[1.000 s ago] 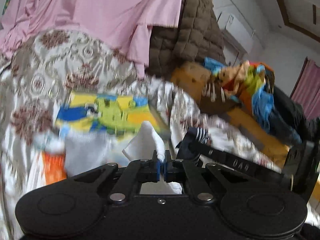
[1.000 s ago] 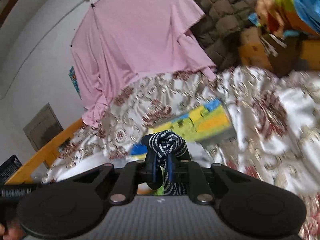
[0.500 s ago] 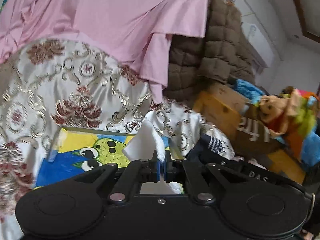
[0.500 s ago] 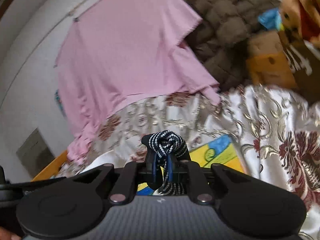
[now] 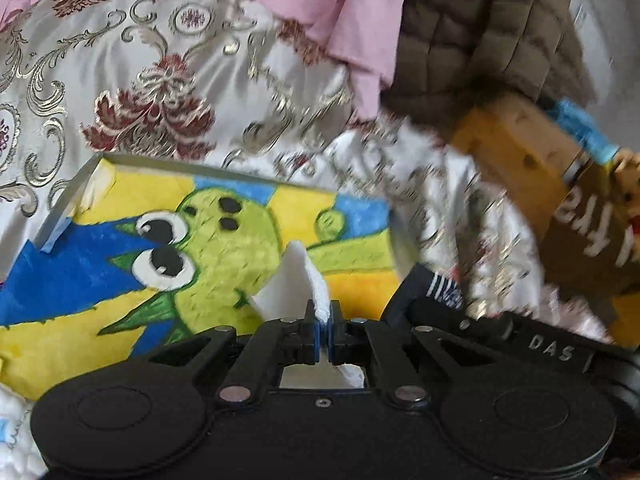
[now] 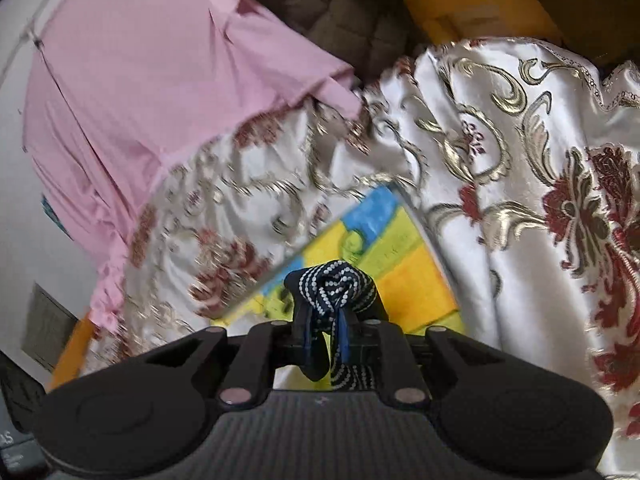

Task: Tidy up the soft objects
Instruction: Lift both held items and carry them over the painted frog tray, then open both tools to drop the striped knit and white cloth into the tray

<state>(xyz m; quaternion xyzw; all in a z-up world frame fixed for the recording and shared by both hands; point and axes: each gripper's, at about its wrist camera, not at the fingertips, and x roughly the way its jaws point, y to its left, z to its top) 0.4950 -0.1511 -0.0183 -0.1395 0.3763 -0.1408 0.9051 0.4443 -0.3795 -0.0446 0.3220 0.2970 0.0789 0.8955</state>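
Observation:
My left gripper (image 5: 324, 320) is shut on a folded white soft cloth (image 5: 296, 276), which stands up out of the pads. It hangs over a shallow box (image 5: 68, 208) lined with a yellow, blue and green cartoon picture. My right gripper (image 6: 325, 332) has a dark sock with white dots (image 6: 332, 284) bunched between its jaws, and the jaws are opening. The sock still sits between the pads, above the right end of the same box (image 6: 412, 280). In the left wrist view the right gripper's body (image 5: 548, 352) shows at the right, close beside mine.
The box lies on a white satin bedspread with gold and red flowers (image 5: 160, 92). A pink cloth (image 6: 140, 72) and a brown quilted jacket (image 5: 480, 32) hang behind. A yellow wooden frame (image 5: 516, 152) and a plush toy (image 5: 628, 196) are at the right.
Both grippers have moved forward and down toward the cartoon box, which now fills more of each view. The right jaws stand slightly wider around the sock.

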